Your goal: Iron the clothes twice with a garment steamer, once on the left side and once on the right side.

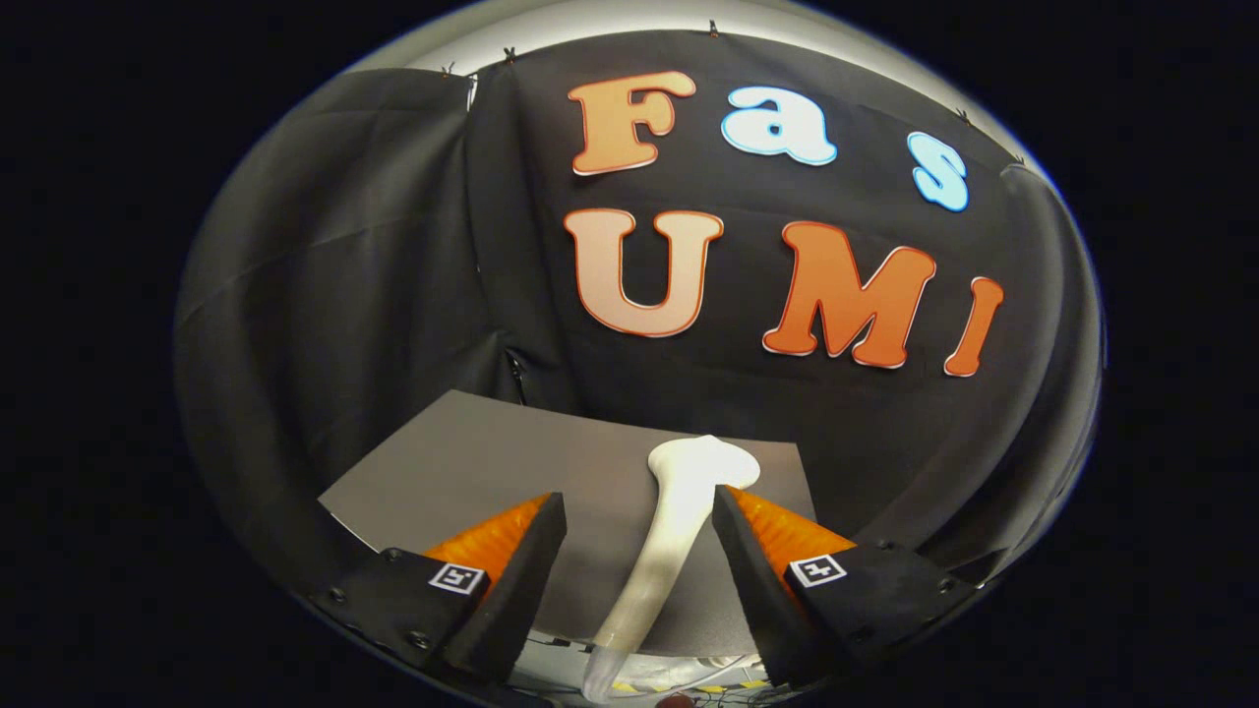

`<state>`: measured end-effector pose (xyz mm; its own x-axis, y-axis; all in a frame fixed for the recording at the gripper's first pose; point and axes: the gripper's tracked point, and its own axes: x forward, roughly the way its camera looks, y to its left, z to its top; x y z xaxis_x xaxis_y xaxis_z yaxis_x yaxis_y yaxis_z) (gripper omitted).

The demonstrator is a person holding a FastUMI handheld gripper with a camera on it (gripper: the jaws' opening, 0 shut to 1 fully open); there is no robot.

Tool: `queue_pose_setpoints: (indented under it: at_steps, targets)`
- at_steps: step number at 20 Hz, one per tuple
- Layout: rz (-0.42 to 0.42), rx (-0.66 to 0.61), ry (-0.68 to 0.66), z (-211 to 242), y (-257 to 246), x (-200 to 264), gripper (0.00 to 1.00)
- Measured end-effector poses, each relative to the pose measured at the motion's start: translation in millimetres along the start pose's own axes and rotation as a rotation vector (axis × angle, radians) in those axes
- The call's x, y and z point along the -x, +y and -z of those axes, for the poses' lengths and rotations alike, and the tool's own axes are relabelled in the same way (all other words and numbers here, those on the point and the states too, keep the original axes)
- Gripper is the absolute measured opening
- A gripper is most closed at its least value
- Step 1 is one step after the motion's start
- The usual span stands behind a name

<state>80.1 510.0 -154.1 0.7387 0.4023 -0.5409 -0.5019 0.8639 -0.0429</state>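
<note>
clearly the work is at its opening step, the pickup of the steamer, and no ironing has begun. the gripper has its two fingers spread wide apart, clamped on nothing, and between them lies the white, smooth plastic garment steamer, a long slim handle that runs away from the camera and flares into a broader rounded head just ahead of the fingertips. it sits nearer the right finger than the left one, close beside the right or perhaps touching it; i cannot tell which. the steamer rests on a flat dark grey mat spread over the table, with the black cloth wall of the booth behind it. no garment can be made out from this angle, so where the clothes hang or lie is unknown. by my reading, the next move calls for centring the handle between the fingers and closing both onto it squarely. being smooth and round, the handle looks liable to roll or slip if pinched off-centre, so a firm, even squeeze seems wise before lifting.
</note>
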Motion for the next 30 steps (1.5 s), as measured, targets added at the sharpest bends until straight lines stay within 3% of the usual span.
queue_pose_setpoints:
  at_steps: [8,15,21,24,30]
  targets:
    - [0.085,-0.064,0.192,41,-26,-67,0.97]
    - [0.114,-0.127,0.324,68,-40,-92,0.96]
    - [0.104,-0.161,0.366,74,-38,-99,0.65]
    - [0.098,-0.173,0.379,77,-38,-101,0.63]
    - [0.049,-0.251,0.339,72,-26,-105,0.5]
